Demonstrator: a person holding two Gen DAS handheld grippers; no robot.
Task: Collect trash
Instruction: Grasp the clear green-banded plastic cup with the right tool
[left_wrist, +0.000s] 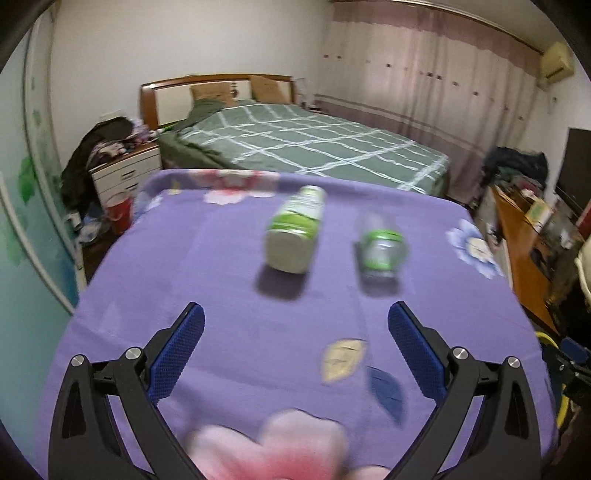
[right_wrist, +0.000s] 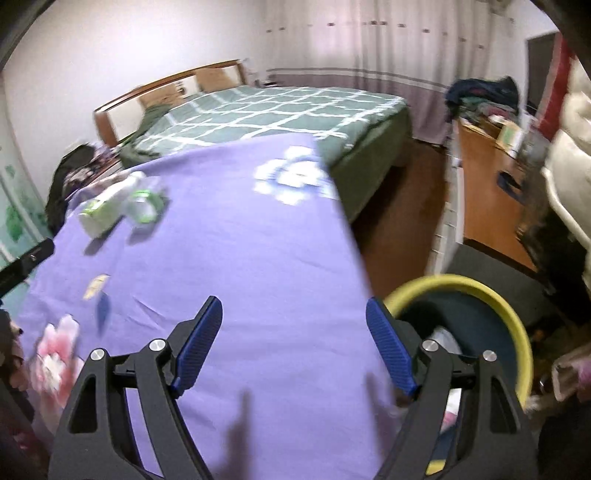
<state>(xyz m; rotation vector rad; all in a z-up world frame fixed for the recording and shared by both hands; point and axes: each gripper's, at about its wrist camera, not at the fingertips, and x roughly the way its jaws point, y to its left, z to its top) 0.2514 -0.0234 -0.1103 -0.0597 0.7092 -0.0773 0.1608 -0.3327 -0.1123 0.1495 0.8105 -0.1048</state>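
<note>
Purple cloth (left_wrist: 229, 332), soft and matte with printed pink and blue flowers and a few leaves, covers the flat table in the left wrist view. On it lie two bottles on their sides, just beside each other but apart. The white bottle (left_wrist: 293, 230) is an opaque plastic cylinder with a green-and-white label; its flat round base faces the camera and its long axis runs away toward the green checked bed (left_wrist: 314, 147) beyond the table. The clear bottle (left_wrist: 380, 245), to the right of it, is a see-through cylinder with a green band, blurred, and its axis appears to run the same way. The left gripper (left_wrist: 295, 314) stands wide, its black arms tipped with blue dimpled pads (left_wrist: 181, 350), nothing between them, with both bottles ahead of it. In the right wrist view the right gripper (right_wrist: 293, 314) is also spread with nothing between its textured blue pads (right_wrist: 388, 347), over the near right edge of the cloth. The two bottles lie far off at upper left. Below the table's right edge stands a round bin (right_wrist: 517, 325) with a yellow rim and dark inside.
</note>
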